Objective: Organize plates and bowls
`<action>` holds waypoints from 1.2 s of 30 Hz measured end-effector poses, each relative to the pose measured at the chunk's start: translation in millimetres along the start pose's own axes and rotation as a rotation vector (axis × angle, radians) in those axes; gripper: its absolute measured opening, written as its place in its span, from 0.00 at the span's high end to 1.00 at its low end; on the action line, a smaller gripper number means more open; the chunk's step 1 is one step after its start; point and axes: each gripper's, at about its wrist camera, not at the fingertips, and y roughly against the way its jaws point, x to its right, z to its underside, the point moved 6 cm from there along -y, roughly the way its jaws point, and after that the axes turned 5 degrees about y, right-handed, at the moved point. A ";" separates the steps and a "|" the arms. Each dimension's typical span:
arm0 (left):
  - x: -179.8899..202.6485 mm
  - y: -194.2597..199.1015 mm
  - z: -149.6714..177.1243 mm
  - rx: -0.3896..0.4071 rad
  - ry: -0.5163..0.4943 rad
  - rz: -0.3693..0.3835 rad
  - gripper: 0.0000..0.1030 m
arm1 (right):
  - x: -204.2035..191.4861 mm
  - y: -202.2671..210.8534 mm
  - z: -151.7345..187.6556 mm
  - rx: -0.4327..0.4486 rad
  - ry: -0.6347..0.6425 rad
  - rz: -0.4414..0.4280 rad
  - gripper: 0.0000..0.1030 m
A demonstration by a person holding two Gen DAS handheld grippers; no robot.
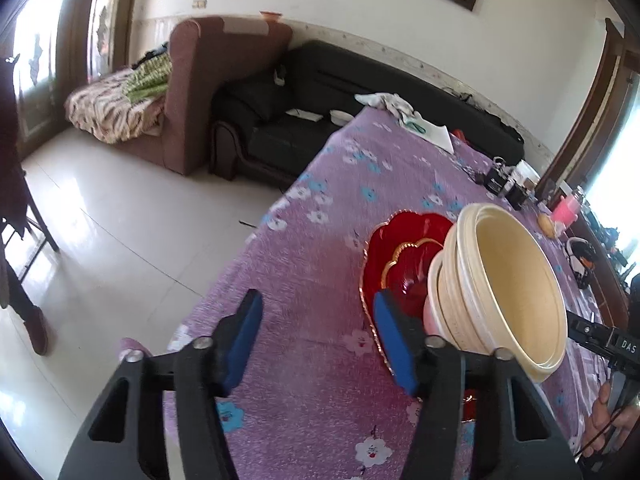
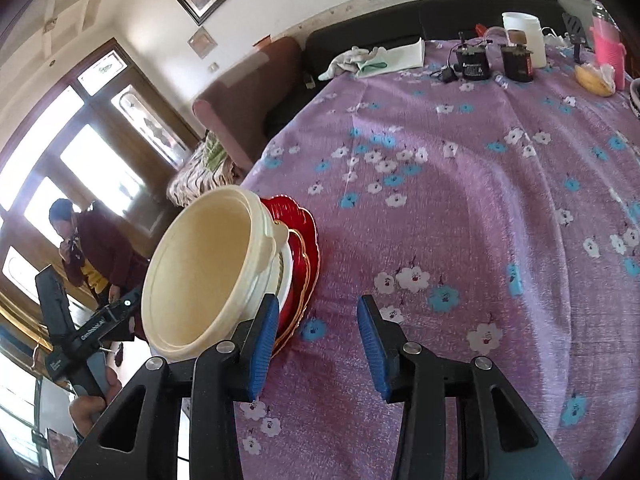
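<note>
A nested stack of cream bowls (image 1: 516,280) (image 2: 200,276) stands on red scalloped plates with gold rims (image 1: 408,256) (image 2: 308,240), on the purple flowered tablecloth (image 1: 320,208) (image 2: 460,208). My left gripper (image 1: 320,342) is open just left of the stack. Its right pad is beside the plate rim, and only cloth shows between the pads. My right gripper (image 2: 319,350) is open just right of the stack. Its left pad is by the bowl and plate rims, and nothing lies in the gap. Each gripper also shows at the other view's edge, held by a hand.
The table's far end holds black boxes (image 2: 474,64), a white jug (image 2: 524,38), a pink cup (image 2: 608,54), a yellowish food item (image 2: 594,78), a white cloth and paper (image 2: 384,60). The table edge drops to a tiled floor (image 1: 120,220). A black sofa (image 1: 304,100), an armchair and a person (image 2: 92,248) are beyond.
</note>
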 end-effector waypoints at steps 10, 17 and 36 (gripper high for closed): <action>18.3 -24.8 8.2 -0.057 -0.047 0.033 0.64 | -3.5 -19.5 5.9 -0.043 0.009 -0.015 0.68; 24.3 -38.7 8.0 -0.065 -0.073 0.021 0.69 | -10.1 -36.0 8.5 -0.072 0.029 -0.031 0.83; 40.9 -56.2 12.7 -0.062 -0.121 -0.029 0.89 | -11.7 -47.7 4.0 -0.045 0.045 -0.026 0.87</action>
